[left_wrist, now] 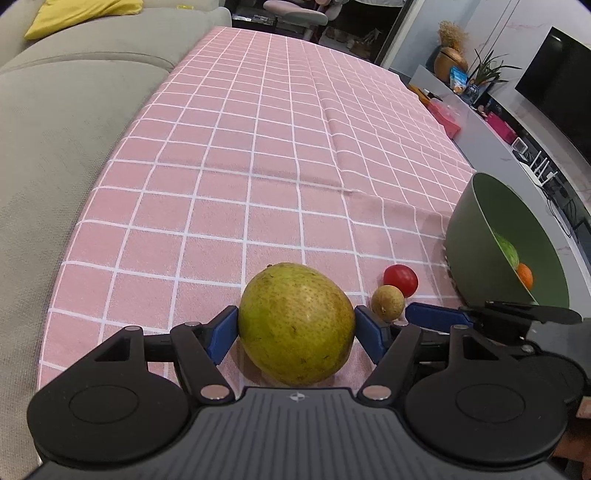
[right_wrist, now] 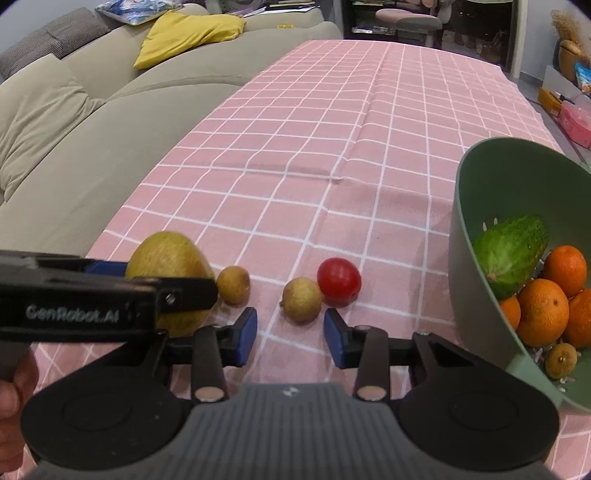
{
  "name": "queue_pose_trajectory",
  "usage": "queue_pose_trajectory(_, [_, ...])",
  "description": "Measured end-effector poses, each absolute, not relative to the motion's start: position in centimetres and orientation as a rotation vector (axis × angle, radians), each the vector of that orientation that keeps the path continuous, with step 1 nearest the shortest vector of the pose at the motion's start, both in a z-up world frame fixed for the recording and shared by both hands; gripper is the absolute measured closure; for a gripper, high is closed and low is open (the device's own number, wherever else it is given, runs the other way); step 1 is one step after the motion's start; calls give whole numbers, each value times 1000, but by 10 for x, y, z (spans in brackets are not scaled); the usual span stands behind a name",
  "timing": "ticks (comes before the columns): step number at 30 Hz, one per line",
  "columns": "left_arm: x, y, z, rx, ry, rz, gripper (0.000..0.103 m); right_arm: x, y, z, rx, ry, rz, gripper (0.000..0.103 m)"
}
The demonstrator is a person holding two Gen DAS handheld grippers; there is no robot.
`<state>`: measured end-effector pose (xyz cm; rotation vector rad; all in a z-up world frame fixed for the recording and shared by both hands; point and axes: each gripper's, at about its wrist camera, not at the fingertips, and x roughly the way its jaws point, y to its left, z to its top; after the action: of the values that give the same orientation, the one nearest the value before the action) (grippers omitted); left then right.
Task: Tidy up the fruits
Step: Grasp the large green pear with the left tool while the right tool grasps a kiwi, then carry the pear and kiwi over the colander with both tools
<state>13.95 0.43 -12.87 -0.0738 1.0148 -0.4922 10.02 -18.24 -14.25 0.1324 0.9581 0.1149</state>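
Note:
A big yellow-green pear (left_wrist: 295, 325) rests on the pink checked cloth, and the blue pads of my left gripper (left_wrist: 297, 334) press on both of its sides. My right gripper (right_wrist: 290, 328) is open, its tips just short of a small brown fruit (right_wrist: 301, 304) that lies beside a red tomato (right_wrist: 339, 282). A second small brown fruit (right_wrist: 233, 285) lies next to the pear (right_wrist: 168, 258). At the right, the green bowl (right_wrist: 476, 206) holds a cucumber (right_wrist: 511, 254), several oranges (right_wrist: 543, 312) and one small brown fruit (right_wrist: 561, 360).
A grey sofa (right_wrist: 74, 147) with a yellow cushion (right_wrist: 188, 35) runs along the table's left edge. The pink cloth (right_wrist: 332, 147) stretches far ahead. A low shelf with a screen (left_wrist: 561, 99) stands beyond the right edge. A hand (right_wrist: 14, 398) holds the left gripper.

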Motion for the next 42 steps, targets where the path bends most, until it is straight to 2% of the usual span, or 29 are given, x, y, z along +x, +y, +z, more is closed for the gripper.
queue_pose_trajectory(7, [141,10,-130,-132,1035,-488,25,109,-182,-149,141,952,101,73])
queue_pose_trajectory(11, [142,12,-130,-142,1043,-485,26,112,-179,-151,125,944,109,81])
queue_pose_trajectory(26, [142,18,-122,-137,1052,-450,26,110,-179,-139,125,927,134,81])
queue_pose_trajectory(42, [122,0,-83,-67,1006,-484,26,92,-203,-88,167,840,119,81])
